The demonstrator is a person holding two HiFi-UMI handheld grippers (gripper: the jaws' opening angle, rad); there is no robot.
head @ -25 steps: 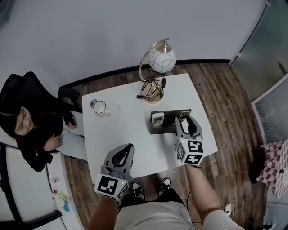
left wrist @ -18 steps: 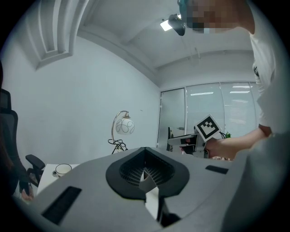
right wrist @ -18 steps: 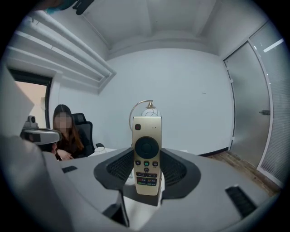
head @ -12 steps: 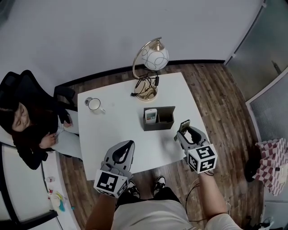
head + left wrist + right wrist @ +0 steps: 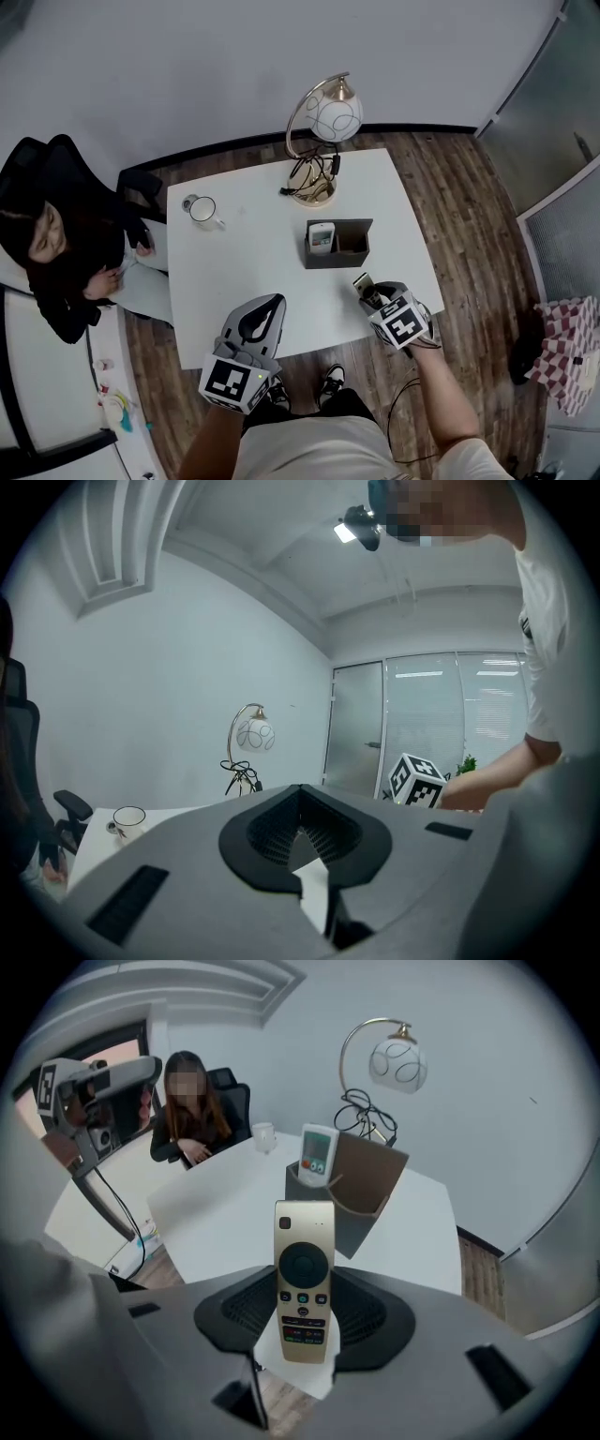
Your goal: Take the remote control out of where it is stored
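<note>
Gripping one gold remote control (image 5: pixel 303 1274) between its two jaws, the right gripper (image 5: pixel 373 294) hangs over the near right edge of a white table (image 5: pixel 262 272), tilted downward. The pads press on the remote's lower half; its button face is turned toward the gripper's camera and its top end sticks out past the jaws. The remote is out of the holder and apart from it.

To the left, the left gripper (image 5: pixel 262 317) is held about level over the table's near edge, its jaws closed together on nothing. That makes two grippers, one loaded and one empty.

Farther in, a single dark holder (image 5: pixel 339 260) with two compartments stands on the table. One white remote (image 5: pixel 321 236) stands upright in its left compartment, so there are two remotes in all.

Beyond that, one white mug (image 5: pixel 203 210) sits near the far left corner. One lamp (image 5: pixel 328 112) with a round globe shade and curved gold arm stands at the far edge, a black cable (image 5: pixel 307 173) bunched at its base.

One person (image 5: pixel 66 262) in dark clothes sits at the table's left side in a black chair (image 5: pixel 37 173).
</note>
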